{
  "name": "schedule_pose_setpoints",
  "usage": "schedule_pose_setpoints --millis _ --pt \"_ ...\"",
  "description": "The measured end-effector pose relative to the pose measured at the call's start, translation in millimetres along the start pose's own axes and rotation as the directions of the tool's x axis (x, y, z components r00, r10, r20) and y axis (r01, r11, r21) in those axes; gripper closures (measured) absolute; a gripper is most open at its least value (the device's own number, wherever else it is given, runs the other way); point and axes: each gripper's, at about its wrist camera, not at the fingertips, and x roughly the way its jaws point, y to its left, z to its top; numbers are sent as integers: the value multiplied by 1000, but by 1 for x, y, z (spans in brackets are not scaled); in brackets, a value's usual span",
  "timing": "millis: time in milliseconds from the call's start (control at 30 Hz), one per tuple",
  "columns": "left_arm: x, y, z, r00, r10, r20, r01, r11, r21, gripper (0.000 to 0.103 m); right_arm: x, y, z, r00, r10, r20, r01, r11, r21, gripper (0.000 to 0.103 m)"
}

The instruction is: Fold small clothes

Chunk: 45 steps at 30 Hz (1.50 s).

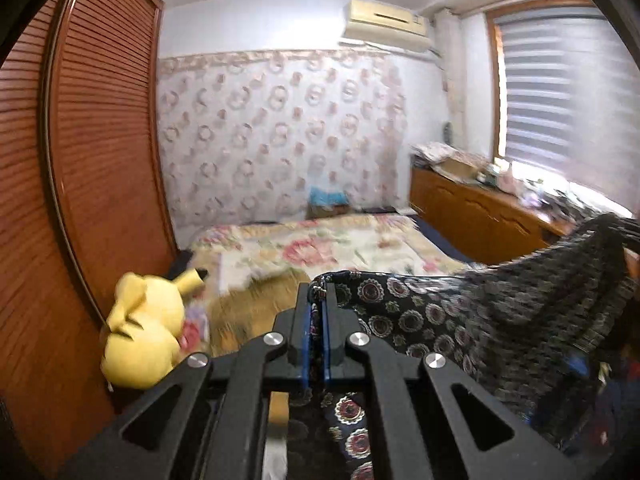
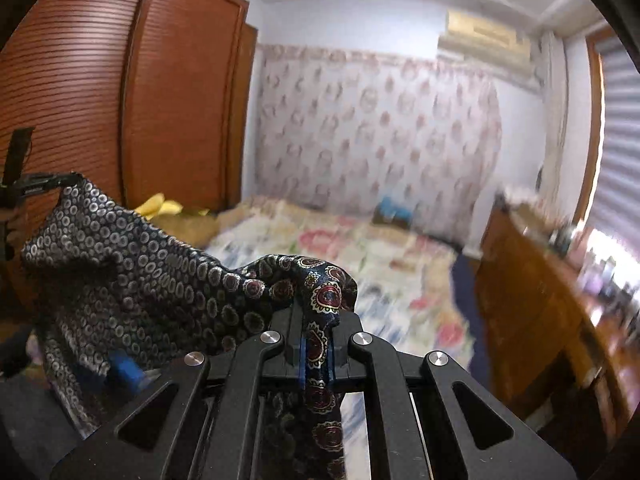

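A dark garment with round medallion prints point(image 1: 460, 320) is held up in the air between both grippers, above the bed. My left gripper point(image 1: 317, 292) is shut on one edge of it; the cloth stretches away to the right. My right gripper point(image 2: 318, 312) is shut on another edge of the garment point(image 2: 120, 264), which bunches over the fingertips and stretches away to the left, where the other gripper point(image 2: 36, 186) holds its far corner. Part of the cloth hangs down below each gripper.
A bed with a floral cover point(image 1: 320, 248) lies ahead. A yellow plush toy point(image 1: 144, 336) sits at its left, beside a brown louvred wardrobe point(image 1: 100, 140). A wooden cabinet point(image 1: 480, 208) with clutter stands at the right under the window.
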Motion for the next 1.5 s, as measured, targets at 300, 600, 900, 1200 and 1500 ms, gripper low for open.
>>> schedule_pose_setpoints --millis 300,600,900,1200,1500 --pt "197 42 18 972 82 -221 -91 995 -30 83 194 -69 35 947 -97 -305 100 995 -8 72" --pt "197 11 -72 928 -49 -369 53 999 -1 58 250 -62 -83 891 -77 -447 116 991 60 56" --pt "149 -15 -119 923 -82 -376 86 996 -8 58 188 -39 -130 911 7 -413 66 985 162 51" --pt "149 -40 -157 919 -103 -381 116 993 10 49 186 -66 -156 887 -55 -458 181 955 236 50" --pt "155 -47 -177 928 -86 -362 95 995 8 43 195 -67 -171 880 1 -474 156 943 293 61"
